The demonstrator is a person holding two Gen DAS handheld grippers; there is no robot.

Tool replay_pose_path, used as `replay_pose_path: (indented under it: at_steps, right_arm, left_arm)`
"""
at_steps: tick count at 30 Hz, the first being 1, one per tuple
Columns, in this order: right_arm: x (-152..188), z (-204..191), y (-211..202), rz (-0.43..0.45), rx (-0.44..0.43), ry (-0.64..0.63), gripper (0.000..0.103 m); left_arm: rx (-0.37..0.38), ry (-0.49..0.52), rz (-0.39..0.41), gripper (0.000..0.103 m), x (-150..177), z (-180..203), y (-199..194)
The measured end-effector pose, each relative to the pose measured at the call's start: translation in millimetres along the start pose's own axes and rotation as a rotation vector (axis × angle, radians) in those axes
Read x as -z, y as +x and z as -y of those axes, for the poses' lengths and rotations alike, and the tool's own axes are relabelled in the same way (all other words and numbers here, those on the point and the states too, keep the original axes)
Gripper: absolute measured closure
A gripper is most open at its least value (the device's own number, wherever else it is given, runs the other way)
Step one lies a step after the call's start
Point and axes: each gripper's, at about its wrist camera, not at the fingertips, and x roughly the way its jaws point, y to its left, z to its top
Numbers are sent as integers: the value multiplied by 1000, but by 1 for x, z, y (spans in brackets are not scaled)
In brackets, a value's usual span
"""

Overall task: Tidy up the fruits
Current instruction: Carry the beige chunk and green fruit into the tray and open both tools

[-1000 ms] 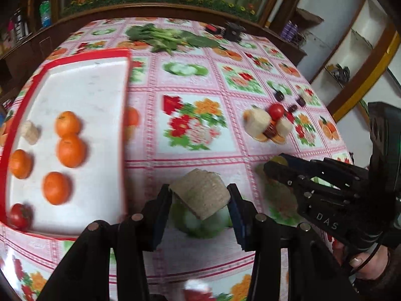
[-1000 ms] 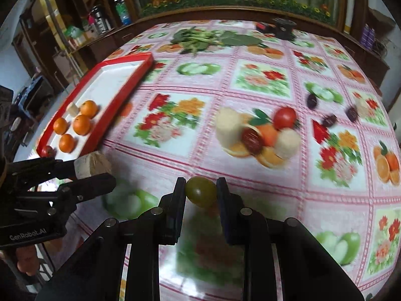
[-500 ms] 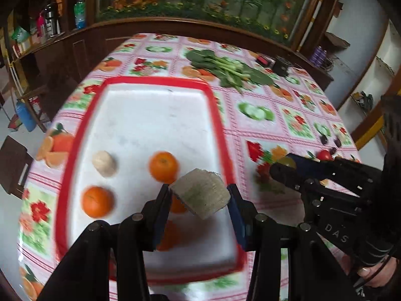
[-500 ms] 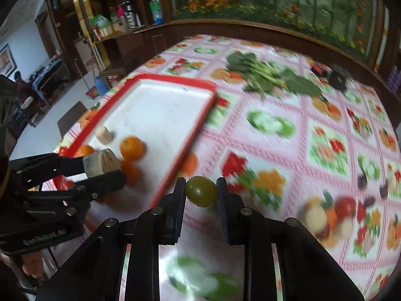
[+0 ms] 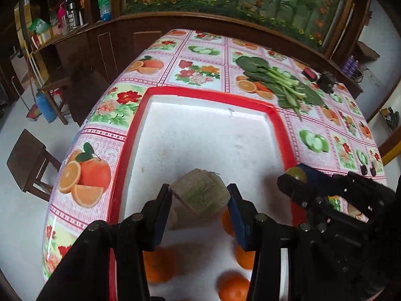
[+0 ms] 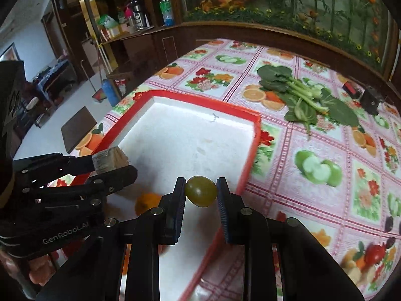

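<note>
My left gripper is shut on a pale tan cut fruit chunk and holds it above the red-rimmed white tray. It also shows in the right wrist view. My right gripper is shut on a small green round fruit above the tray's right part; that fruit shows in the left wrist view. Several oranges lie in the near end of the tray, partly hidden by the fingers.
Leafy greens lie on the flowered tablecloth beyond the tray. A red tomato and other fruit pieces sit at the right. A small black device stands far right. A wooden stool stands off the table's left edge.
Both grippers have moved left from the middle of the table to above the tray, each still holding its fruit. The tray now fills the view centre.
</note>
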Motion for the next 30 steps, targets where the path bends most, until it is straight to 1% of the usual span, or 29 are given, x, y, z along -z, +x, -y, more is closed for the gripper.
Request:
replay_pose_path:
  at_steps: [3,7,14,21,22,23,24,25,30]
  right_arm:
    - [1,1,15,-28,-17,23,79]
    - [2,-1,27,-50,-20,14,79]
    - [5,-2,38,-74,-31,9,79]
    - [6,-3,40,-83,-31,-3,78]
    - [6,-3,40,-84,-32,-8,77]
    - [6,-4,40,-86,-35,-12,76]
    - [7,-5,39,-86,-39,-13,71]
    - [8,-5,38,-84,-46,-11,69]
    - [13,-5,31,-84,-39,4,69]
  left_arm:
    - [-5,-9,-15,55,-3,-2,10]
    - [-22,-13,-28,55,-5,-5,21]
    - [-40,-39,-56,55,-5,-12,35]
    - [-61,-44,-54,55,-4,-11,35]
    - [-64,-45,-56,54,-4,-11,36]
    - [-65,-49,-60,51,-4,-11,36]
    - [-62,-54,-63,47,-3,-12,35]
    - [-63,-59,-66,46,-3,-12,35]
    - [-79,-65,-72,45,2,-11,31]
